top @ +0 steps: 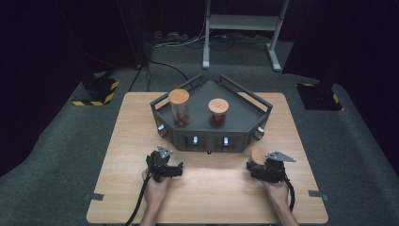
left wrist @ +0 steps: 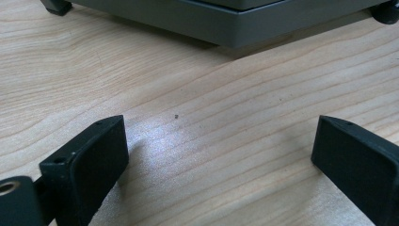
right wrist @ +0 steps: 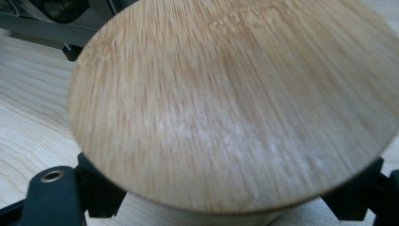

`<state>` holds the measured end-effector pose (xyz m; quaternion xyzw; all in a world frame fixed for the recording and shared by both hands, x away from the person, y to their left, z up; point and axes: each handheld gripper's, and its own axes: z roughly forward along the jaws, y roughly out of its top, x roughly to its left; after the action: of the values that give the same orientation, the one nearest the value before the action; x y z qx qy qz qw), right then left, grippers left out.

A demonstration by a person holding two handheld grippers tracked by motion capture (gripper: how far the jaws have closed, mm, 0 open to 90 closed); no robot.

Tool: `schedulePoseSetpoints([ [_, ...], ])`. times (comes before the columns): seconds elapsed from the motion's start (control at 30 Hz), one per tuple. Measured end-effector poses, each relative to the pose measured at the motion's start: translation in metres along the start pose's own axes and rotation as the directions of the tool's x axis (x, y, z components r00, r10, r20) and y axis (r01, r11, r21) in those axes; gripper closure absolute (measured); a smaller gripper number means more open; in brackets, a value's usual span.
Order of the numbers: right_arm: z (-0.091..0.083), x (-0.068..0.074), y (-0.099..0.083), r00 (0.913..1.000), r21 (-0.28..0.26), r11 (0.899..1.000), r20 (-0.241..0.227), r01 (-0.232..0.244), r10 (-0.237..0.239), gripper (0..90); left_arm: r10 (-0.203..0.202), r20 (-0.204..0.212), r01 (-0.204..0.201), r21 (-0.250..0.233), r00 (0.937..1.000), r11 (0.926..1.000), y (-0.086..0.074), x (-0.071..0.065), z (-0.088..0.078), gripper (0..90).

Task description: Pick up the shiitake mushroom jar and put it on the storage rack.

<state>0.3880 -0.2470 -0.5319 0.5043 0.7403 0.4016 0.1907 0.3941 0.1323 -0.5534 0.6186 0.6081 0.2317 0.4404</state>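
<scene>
**Right jaws close around a wooden-lidded jar at the bench's edge**

On a pale wooden bench (top: 207,188), a person's right hand (top: 278,194) steers the right gripper (top: 261,165) onto a jar (top: 257,157) capped by a round wooden lid (right wrist: 235,99). In the right gripper view the lid looms large, and the two black jaws stand on either side of the jar just beneath its rim, one at the lower left, one at the lower right. They look drawn in against the jar, though the lid hides the contact itself. The jar stands on the bench just in front of the right end of a grey angled rack (top: 211,134).

The left gripper (top: 165,165), held in the left hand (top: 155,189), rests near the front of the bench, well apart from the jar. In the left gripper view its jaws are spread wide with bare wood between them, gripping nothing; the rack's base runs across the top of that view.

On the rack stand two more jars with wooden lids: a tall jar (top: 179,107) to the left and a short jar (top: 218,112) near the middle, both upright.
</scene>
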Motion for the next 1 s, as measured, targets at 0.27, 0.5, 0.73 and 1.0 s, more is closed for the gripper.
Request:
schedulePoseSetpoints([
  [0.27, 0.0014, 0.0003, -0.0005, 1.0, -0.003, 1.0, 0.007, 0.002, -0.001, 20.8, -0.001, 0.0, 0.001, 0.0, 1.0, 1.0, 0.0, 0.0, 0.0001, 4.1],
  [0.5, 0.002, 0.0024, -0.0013, 0.9995, -0.018, 1.0, 0.024, 0.02, -0.02, 22.4, 0.0, 0.0, 0.0, 0.0, 1.0, 1.0, 0.0001, 0.0, 0.0001, 4.1],
  [0.73, 0.0016, 0.0045, -0.0034, 0.9984, -0.037, 0.999, 0.043, 0.038, -0.036, 23.5, -0.001, 0.0, 0.001, 0.0, 1.0, 1.0, 0.0, 0.0, 0.0001, 4.1],
  [1.0, -0.0002, 0.0062, -0.0037, 0.9964, -0.048, 0.997, 0.066, 0.057, -0.053, 24.8, -0.001, 0.0, 0.001, 0.0, 1.0, 1.0, 0.0001, 0.0, 0.0001, 4.1],
])
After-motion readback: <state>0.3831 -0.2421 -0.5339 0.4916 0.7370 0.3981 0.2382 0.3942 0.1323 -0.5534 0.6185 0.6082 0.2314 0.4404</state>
